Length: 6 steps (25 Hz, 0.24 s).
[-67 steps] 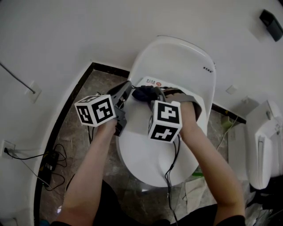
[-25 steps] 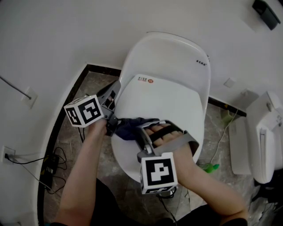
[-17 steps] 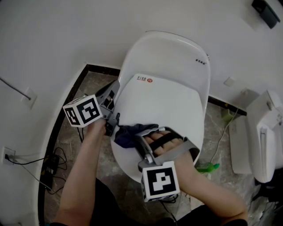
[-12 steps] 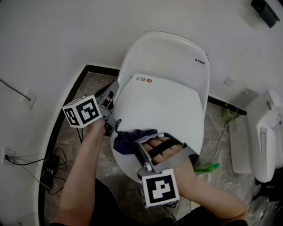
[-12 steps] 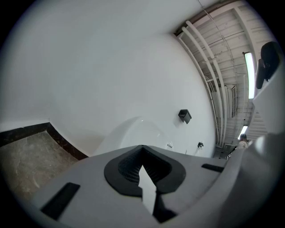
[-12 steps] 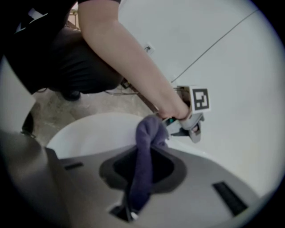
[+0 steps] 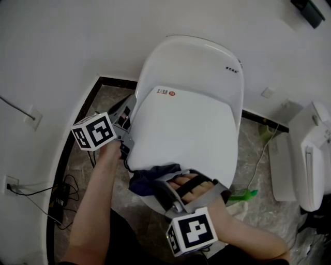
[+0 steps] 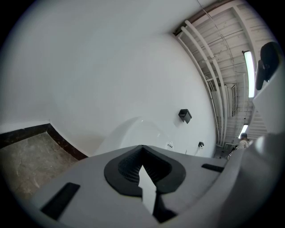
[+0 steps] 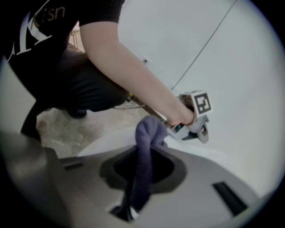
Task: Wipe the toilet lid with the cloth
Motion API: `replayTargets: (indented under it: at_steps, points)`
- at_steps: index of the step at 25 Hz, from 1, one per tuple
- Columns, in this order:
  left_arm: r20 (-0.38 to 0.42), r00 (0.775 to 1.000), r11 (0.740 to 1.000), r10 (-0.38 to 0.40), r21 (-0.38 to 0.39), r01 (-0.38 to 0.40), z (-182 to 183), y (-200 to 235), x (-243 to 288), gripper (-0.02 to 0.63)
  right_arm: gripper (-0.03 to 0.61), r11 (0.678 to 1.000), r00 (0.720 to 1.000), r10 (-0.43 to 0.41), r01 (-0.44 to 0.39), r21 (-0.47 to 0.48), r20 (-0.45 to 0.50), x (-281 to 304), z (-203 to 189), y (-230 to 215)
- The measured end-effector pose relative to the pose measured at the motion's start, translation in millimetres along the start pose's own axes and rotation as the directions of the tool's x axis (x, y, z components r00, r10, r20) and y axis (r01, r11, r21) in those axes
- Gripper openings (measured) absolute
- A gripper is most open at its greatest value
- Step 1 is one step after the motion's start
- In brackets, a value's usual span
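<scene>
The white toilet lid [image 7: 186, 129] lies closed, with a small red label near its back. A dark blue cloth [image 7: 150, 176] is bunched on the lid's front-left edge, and my right gripper [image 7: 158, 182] is shut on it. In the right gripper view the cloth [image 9: 144, 151] runs up from between the jaws of the right gripper [image 9: 139, 178] onto the lid [image 9: 111, 140]. My left gripper [image 7: 126, 113] hangs beside the toilet's left side, jaws together and holding nothing; it shows as the left gripper [image 9: 193, 128] under an arm. The left gripper [image 8: 147, 187] faces the wall and toilet back [image 8: 133, 133].
A second white fixture [image 7: 310, 160] stands at the right. A green object [image 7: 243, 195] lies on the marble floor by the toilet base. Cables [image 7: 62, 189] trail along the dark floor border at the left. A black box [image 7: 309, 6] is mounted on the wall.
My right gripper has dragged the cloth from the back of the lid down to its front-left edge. The left gripper has stayed by the toilet's left side.
</scene>
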<state>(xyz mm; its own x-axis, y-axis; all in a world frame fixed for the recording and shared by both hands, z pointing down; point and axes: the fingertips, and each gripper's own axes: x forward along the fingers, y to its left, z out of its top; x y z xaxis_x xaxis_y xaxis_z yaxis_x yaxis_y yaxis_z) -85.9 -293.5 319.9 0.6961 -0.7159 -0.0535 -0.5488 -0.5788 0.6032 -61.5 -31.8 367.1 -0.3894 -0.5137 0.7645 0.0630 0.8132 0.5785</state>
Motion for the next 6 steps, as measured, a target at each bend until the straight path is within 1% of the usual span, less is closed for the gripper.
replayTargets:
  at_steps: [3,6]
  points:
    - [0.001,1.000,1.000,0.003,0.002,-0.003,0.3,-0.3,0.0,0.014,0.071,0.999,0.999,0.023,-0.025,0.045,0.042,-4.0,3.0,3.3]
    - [0.002,1.000,1.000,0.005,0.005,-0.005,0.4,-1.5,0.6,0.012,0.071,0.991,0.993,0.052,-0.064,0.118,0.102,-10.2,5.5,5.0]
